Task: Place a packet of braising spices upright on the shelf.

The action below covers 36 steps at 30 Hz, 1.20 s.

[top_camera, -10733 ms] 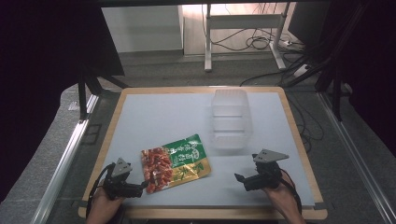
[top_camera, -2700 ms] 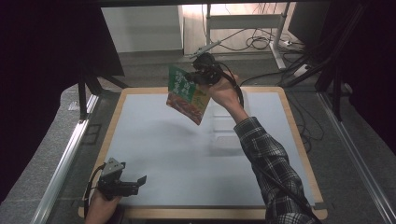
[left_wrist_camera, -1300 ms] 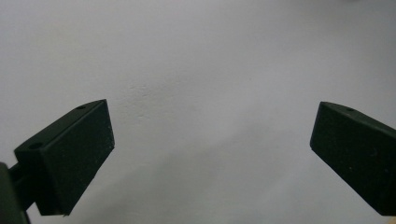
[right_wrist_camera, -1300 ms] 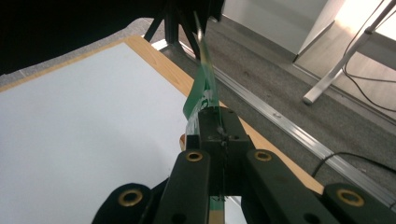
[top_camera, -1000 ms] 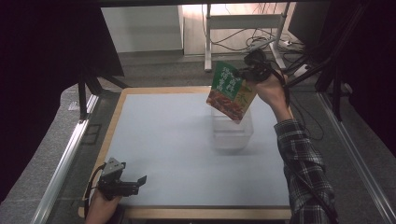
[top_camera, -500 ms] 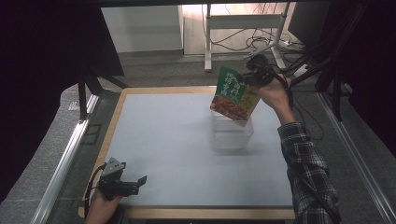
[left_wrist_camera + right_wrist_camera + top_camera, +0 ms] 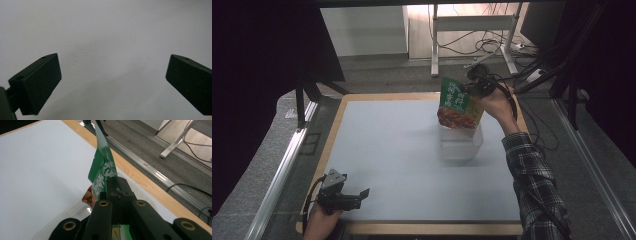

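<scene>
Right gripper (image 7: 117, 195): jaws pressed together on the top edge of the green snack packet (image 7: 102, 170), no gap showing between them in the right gripper view. The packet hangs below the grip, edge-on to that camera, its red-printed lower end dipping toward the clear plastic bin (image 7: 72, 212).

High view: the right gripper (image 7: 477, 86) is held up over the far right part of the surface (image 7: 382, 150), hand and checked sleeve reaching in from the right. The snack packet (image 7: 458, 102) hangs upright and slightly tilted, its bottom corner at or just inside the mouth of the clear plastic bin (image 7: 459, 145). Cannot tell whether the packet touches the bin wall.

Left gripper (image 7: 112, 75): jaws spread wide, nothing between them, bare pale surface beyond. In the high view the left gripper (image 7: 343, 196) rests low at the near left corner, well apart from the bin.

Step in hand, by judgement: the lowering of the packet into the bin, late in the carry, release not yet made.

Next move calls for: a straight descent so the packet's lower end clears the near rim, then a release once most of it sits inside. The bin looks light and could shift if the packet drags on its wall. The packet is taller than the bin is deep, so it may lean on the rim.
</scene>
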{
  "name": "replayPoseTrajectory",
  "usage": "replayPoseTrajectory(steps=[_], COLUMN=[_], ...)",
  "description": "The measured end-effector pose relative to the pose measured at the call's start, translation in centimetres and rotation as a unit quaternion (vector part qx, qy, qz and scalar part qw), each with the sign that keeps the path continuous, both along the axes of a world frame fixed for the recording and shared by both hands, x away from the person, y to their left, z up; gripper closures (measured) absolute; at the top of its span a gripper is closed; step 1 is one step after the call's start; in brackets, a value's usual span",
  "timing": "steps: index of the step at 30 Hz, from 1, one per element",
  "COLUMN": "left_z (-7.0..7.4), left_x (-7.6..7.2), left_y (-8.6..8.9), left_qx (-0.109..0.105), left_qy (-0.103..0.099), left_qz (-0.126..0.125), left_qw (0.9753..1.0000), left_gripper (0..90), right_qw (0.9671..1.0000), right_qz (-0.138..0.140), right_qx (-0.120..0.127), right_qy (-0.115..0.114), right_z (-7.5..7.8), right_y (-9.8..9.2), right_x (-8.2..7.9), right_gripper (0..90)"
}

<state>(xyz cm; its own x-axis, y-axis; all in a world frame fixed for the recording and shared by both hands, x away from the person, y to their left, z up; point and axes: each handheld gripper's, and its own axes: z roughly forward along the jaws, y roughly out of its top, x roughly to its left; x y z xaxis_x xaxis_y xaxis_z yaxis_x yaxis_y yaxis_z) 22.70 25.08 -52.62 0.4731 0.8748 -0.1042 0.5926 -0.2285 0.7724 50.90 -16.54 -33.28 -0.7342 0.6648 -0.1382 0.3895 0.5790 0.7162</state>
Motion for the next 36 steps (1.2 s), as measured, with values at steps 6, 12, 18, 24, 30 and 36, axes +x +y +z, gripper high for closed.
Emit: replayPoseTrajectory(steps=[6,12,18,24,30,36], left_z=[0.0,0.0,0.0,0.0,0.0,0.0], left_x=[0.0,0.0,0.0,0.0,0.0,0.0], left_y=[0.0,0.0,0.0,0.0,0.0,0.0], left_qx=[0.000,-0.001,-0.001,0.001,0.000,-0.001], left_qy=[0.001,0.001,0.001,0.002,0.002,0.002], left_qz=[0.000,0.001,0.001,0.000,0.001,-0.001], left_qw=[1.0000,1.0000,1.0000,1.0000,1.0000,1.0000], left_gripper=[0.2,0.3,0.4,0.5,0.7,1.1], right_qw=[0.9999,0.9998,0.9996,0.9991,0.9984,0.9975], right_qz=[0.006,0.004,0.001,0.000,-0.003,-0.002], right_qx=[0.007,0.011,0.018,0.031,0.041,0.057], right_qy=[-0.008,-0.017,-0.023,-0.030,-0.040,-0.042], right_z=[0.1,0.2,0.5,1.0,1.5,1.9], right_y=[-0.2,-0.5,-0.9,-1.4,-2.2,-3.1], right_x=[-0.2,-0.4,-0.6,-1.0,-1.5,-2.0], right_gripper=[83.0,75.9,68.9,61.0,49.4,41.4])
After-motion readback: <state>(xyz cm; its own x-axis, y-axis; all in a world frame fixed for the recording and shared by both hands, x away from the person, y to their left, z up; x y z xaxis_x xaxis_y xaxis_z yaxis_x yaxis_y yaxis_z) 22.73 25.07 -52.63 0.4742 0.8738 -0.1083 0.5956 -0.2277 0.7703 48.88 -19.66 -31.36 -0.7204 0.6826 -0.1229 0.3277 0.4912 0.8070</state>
